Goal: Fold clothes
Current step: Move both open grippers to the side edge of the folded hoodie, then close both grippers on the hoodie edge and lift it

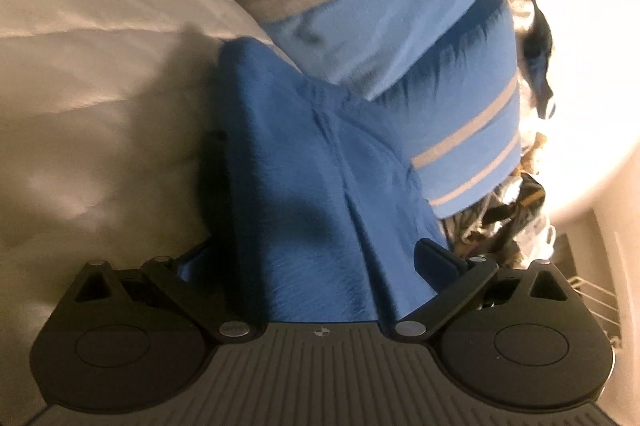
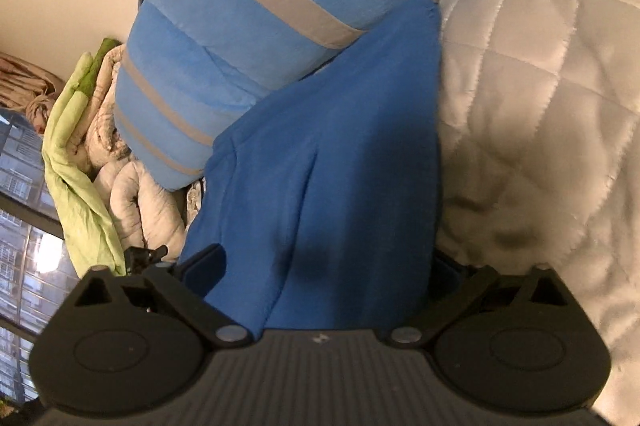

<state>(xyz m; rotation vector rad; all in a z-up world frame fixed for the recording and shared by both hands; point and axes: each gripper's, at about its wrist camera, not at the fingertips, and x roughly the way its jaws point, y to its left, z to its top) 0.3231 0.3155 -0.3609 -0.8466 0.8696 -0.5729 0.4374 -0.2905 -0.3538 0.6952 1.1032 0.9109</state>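
garment (image 1: 320,162): dark blue cloth, bunched into long folds, hanging up between both grippers over white quilted bed (image 1: 80,66); far end lying against striped blanket roll.
same garment, right view (image 2: 340,166): broad blue panel with one deep crease down middle, one corner peaking near quilt.
left gripper (image 1: 320,258): fingers spread fairly wide, cloth filling the gap; only one pad (image 1: 434,260) visible at cloth edge, other buried under fabric. Actual pinch: cannot tell.
right gripper (image 2: 320,266): fingers likewise apart, cloth draped through; one pad (image 2: 204,262) showing beside cloth, other hidden. Clamped or loose: cannot tell.
striped blanket (image 2: 248,6): light blue with grey bands, rolled, touching garment's far edge.
open room: bare quilt wide on garment's outer side in both views.
clutter: green cloth (image 2: 76,154) and pale puffy bedding (image 2: 132,186) piled by wall, beyond blanket; window (image 2: 20,226) behind.
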